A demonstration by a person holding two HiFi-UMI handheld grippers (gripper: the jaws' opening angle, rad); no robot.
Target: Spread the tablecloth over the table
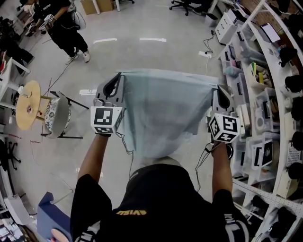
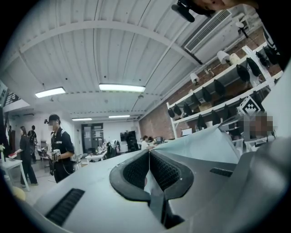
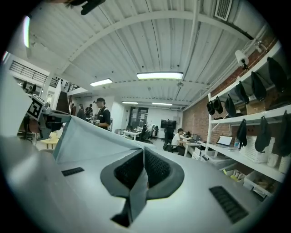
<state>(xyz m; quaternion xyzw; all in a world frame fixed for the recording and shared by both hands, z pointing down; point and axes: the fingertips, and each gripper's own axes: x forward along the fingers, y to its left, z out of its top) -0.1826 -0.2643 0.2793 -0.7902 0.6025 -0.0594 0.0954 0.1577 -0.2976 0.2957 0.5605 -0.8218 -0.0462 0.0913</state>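
The tablecloth [image 1: 163,111] is held stretched in the air left of the shelves [image 1: 267,71], 1 corner pinched by the left gripper [image 1: 117,80], 1 by the right gripper [image 1: 221,90]; the spreading itself is judged not yet begun.

1. We read this as an open-plan lab and workshop. It has a wide polished floor [image 1: 142,56] and a ribbed white ceiling [image 2: 113,50] with strip lights [image 3: 159,75] and an air-conditioning unit [image 2: 207,29].
2. We see a brick wall [image 3: 198,119] lined with white shelving [image 1: 278,94] that carries storage bins [image 1: 259,153] and gear.
3. Farther back we see desks [image 3: 130,133], a dark screen [image 3: 168,124], office chairs [image 1: 182,4] and a seated person [image 3: 177,138] at a laptop.
4. A power strip [image 1: 204,54] lies on the floor.
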